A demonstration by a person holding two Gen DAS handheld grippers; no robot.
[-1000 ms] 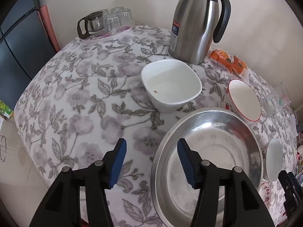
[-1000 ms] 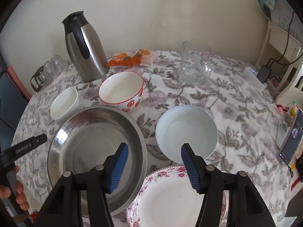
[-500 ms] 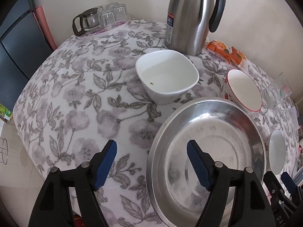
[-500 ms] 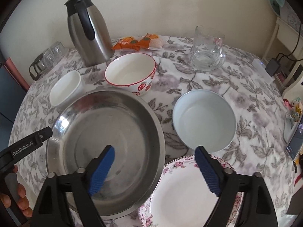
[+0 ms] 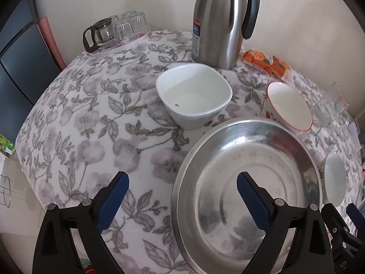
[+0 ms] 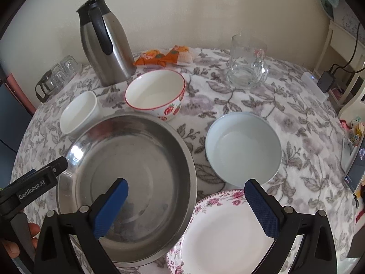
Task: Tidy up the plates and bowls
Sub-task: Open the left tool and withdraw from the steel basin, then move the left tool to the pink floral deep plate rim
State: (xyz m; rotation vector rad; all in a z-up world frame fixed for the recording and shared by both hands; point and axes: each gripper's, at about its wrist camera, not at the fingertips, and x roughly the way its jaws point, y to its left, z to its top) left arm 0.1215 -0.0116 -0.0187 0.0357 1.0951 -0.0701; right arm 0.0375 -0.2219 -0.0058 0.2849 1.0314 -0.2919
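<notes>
A large steel basin (image 5: 248,182) (image 6: 127,173) sits on the floral tablecloth at the near side. My left gripper (image 5: 182,194) is open, its jaws straddling the basin's left rim, one pad over the cloth and one over the basin. My right gripper (image 6: 186,199) is open wide over the basin's right rim and a flowered plate (image 6: 225,233). A white squarish bowl (image 5: 194,96) (image 6: 79,114), a strawberry bowl (image 5: 288,107) (image 6: 156,96) and a pale blue bowl (image 6: 243,148) (image 5: 335,178) stand beyond the basin.
A steel thermos jug (image 5: 221,20) (image 6: 105,41) stands at the back. A tray of glass cups (image 5: 116,32) is back left. Orange snack packets (image 6: 164,56) and a glass mug (image 6: 247,61) lie behind the bowls. A phone (image 6: 355,164) lies at the right edge.
Both grippers have opened wider and drawn back a little. The basin and bowls have not moved.
</notes>
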